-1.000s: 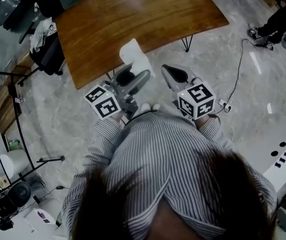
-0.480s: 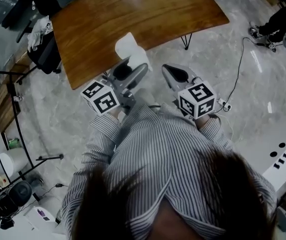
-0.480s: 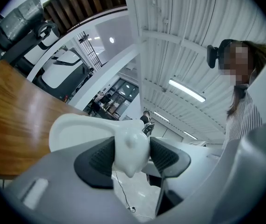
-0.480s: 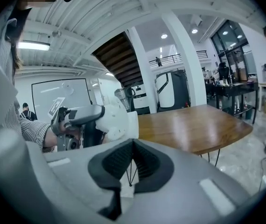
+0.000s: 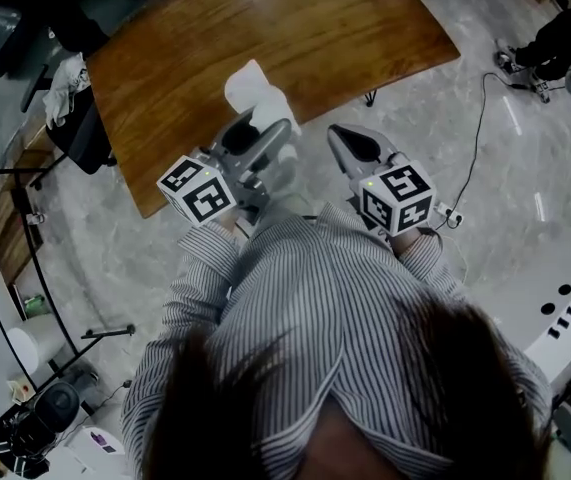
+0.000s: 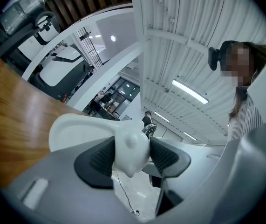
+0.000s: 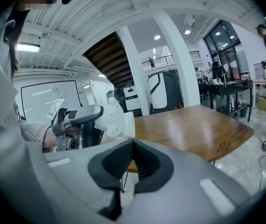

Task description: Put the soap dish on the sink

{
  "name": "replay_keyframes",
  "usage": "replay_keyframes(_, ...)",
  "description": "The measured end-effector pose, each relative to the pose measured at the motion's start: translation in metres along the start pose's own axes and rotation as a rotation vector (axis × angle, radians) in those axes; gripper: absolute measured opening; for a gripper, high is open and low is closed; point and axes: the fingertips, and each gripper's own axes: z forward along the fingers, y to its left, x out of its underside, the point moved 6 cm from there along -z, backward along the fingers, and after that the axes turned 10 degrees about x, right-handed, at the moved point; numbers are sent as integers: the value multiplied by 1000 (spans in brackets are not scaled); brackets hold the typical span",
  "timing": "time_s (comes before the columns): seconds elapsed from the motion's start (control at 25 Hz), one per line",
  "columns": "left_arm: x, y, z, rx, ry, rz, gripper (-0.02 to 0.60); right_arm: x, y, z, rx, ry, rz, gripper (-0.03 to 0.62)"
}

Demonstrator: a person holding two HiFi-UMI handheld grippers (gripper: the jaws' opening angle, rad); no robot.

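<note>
- We are gripping the soap dish in our left hand-held gripper, in the air above the table's near edge.
- We are holding our right hand-held gripper closed and empty, beside the left.

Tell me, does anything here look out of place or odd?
Only mildly: the white soap dish is in the air over the edge of the wooden table, pinched by a small knob in the left tongs. No sink shows in any view. The right tongs are shut and empty. Nothing looks spilled or broken.
</note>
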Motion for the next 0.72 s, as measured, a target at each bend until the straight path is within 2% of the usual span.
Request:
replay_keyframes(0.44, -85, 102, 46, 12, 12, 25, 238, -86, -49, 117, 36, -28, 13, 2)
replay_keyframes(0.72, -104, 154, 69, -19, 46, 11, 237, -107, -67, 168, 21, 24, 10, 2)
